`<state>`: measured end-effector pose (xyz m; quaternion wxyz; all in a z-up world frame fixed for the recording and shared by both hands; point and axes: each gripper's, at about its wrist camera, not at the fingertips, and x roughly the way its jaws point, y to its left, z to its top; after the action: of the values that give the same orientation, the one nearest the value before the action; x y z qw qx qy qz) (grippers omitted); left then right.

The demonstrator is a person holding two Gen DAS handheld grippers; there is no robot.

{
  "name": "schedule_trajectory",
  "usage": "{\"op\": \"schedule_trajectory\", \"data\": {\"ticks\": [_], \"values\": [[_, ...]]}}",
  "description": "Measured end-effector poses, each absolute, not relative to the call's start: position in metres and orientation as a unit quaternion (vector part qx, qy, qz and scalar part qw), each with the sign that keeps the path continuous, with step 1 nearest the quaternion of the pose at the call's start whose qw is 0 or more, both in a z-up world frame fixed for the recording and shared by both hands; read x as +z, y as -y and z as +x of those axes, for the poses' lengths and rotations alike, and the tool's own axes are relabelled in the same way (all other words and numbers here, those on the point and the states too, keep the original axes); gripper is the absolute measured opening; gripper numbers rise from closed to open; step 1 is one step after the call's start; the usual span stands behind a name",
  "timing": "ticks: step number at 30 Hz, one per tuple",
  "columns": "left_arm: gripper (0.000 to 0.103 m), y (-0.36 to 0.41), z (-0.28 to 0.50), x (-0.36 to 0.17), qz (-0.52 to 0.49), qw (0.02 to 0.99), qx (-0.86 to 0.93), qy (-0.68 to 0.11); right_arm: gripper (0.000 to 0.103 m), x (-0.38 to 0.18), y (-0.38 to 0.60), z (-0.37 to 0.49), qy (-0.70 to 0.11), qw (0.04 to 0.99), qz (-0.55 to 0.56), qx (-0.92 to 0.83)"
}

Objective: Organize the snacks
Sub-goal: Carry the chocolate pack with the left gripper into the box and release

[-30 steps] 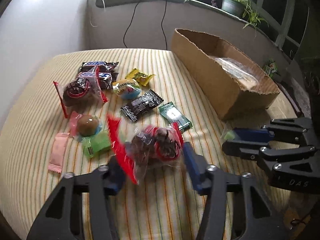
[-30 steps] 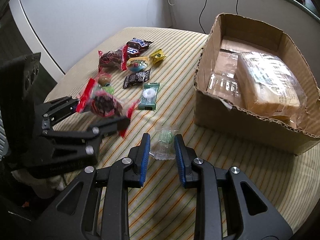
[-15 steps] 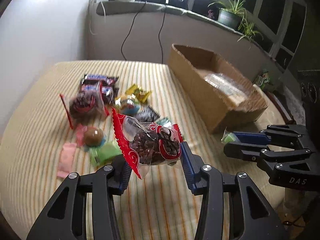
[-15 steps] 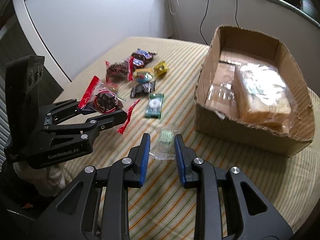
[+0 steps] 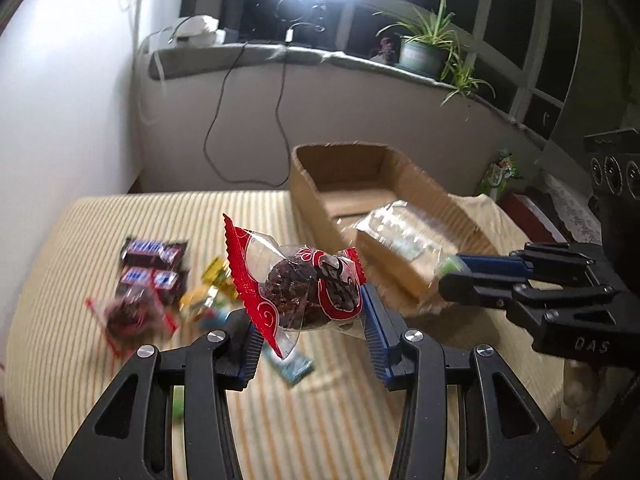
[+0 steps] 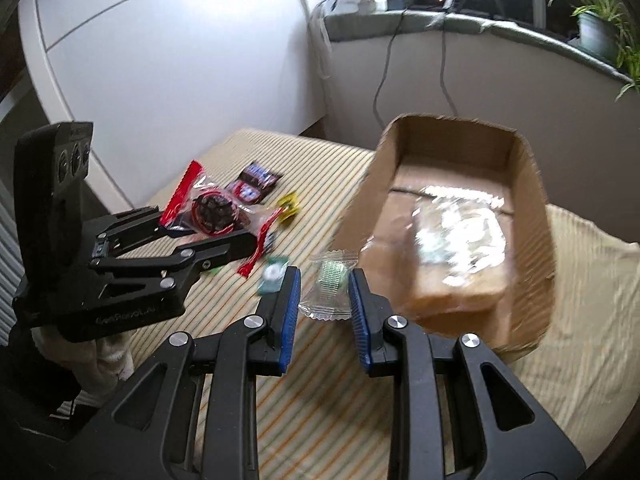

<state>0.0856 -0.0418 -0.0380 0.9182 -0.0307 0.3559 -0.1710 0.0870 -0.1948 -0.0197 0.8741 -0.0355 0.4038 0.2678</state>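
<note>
Left tongs clamped on red-edged clear snack pack, held above striped desk; right tongs clamped on small clear green candy, just beside cardboard box; loose snacks on desk.

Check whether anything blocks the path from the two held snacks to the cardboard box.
Nothing visible does. The red-wrapped snack and the clear-wrapped candy hang clear of the table; the box is open-topped, a wrapped block filling part of it.
</note>
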Motion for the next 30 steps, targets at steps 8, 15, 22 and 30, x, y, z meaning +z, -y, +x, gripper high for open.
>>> {"op": "schedule_trajectory", "data": {"ticks": [8,15,22,30], "values": [[0.044,0.07,0.122,-0.031,-0.023,0.916,-0.189,-0.353,0.026,-0.003,0.229,0.13,-0.388,0.891,-0.023,0.237],[0.044,0.09,0.149,-0.033,-0.021,0.911,-0.198,-0.361,0.026,-0.008,0.246,0.176,-0.392,0.894,-0.022,0.217],[0.044,0.102,0.165,-0.037,-0.016,0.906,-0.206,-0.369,0.026,-0.019,0.255,0.213,-0.403,0.892,-0.023,0.202],[0.044,0.11,0.173,-0.043,-0.013,0.901,-0.214,-0.377,0.026,-0.028,0.259,0.232,-0.413,0.889,-0.021,0.198]]}}
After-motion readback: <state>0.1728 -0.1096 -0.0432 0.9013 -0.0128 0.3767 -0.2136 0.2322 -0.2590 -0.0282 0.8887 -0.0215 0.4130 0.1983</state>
